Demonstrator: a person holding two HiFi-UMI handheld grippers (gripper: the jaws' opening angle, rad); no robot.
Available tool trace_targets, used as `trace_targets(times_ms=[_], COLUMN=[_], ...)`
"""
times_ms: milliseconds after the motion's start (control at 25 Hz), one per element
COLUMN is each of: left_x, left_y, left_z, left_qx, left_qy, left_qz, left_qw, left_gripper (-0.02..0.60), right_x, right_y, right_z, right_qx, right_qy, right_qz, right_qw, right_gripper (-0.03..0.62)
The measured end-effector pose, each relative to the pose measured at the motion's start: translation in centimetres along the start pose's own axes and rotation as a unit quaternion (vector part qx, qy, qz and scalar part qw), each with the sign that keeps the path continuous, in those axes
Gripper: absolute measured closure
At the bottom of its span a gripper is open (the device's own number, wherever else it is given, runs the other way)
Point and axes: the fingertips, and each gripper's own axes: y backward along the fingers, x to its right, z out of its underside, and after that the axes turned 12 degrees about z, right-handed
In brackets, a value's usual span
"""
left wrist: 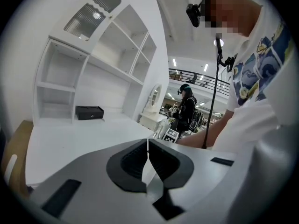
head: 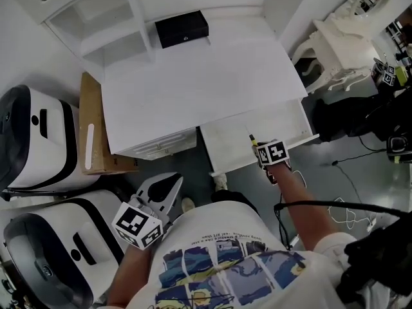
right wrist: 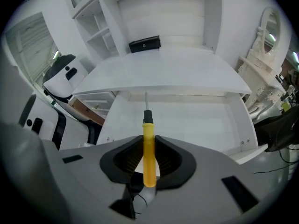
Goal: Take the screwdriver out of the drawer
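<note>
The right gripper point(right wrist: 148, 141) clamps a yellow screwdriver point(right wrist: 149, 155) over the drawer point(right wrist: 201, 120). The left gripper point(left wrist: 148, 148) is closed, empty. Print on the shirt point(head: 219, 227) is unreadable.

No legible text or numbers; only tiny, unreadable print on the person's shirt point(head: 225, 227)

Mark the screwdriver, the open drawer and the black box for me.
screwdriver point(right wrist: 148, 146): right gripper view, middle of its yellow handle.
drawer point(right wrist: 196, 120): right gripper view, bare bottom panel.
black box point(head: 182, 28): head view, its top face.
</note>
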Motion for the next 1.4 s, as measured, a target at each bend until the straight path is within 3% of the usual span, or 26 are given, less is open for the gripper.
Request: trace_targets(times_ms=[560, 920, 1400], left_x=[1.7, 2.7, 3.7], left_y=[3.7, 6.2, 8.3], left_z=[2.3, 3.3, 4.9], left_qx=[-0.008, -0.014, -0.018], left_qy=[-0.015, -0.025, -0.028], left_qz=[0.042, 0.055, 0.073], left_qw=[0.9990, 0.9981, 0.9968], left_gripper=[0.566, 0.566, 0.567], right_x=[-8.3, -14.1, -19.4], right_y=[9.6, 15.4, 20.0], right_z=[1.2, 1.1, 2.1], right_qx=[0.079, 0.129, 0.165], right_qy=[-0.032, -0.020, -0.003], right_qz=[-0.049, -0.088, -0.102], right_qw=[0.995, 0.988, 0.981], right_gripper=[0.497, 0.497, 0.497])
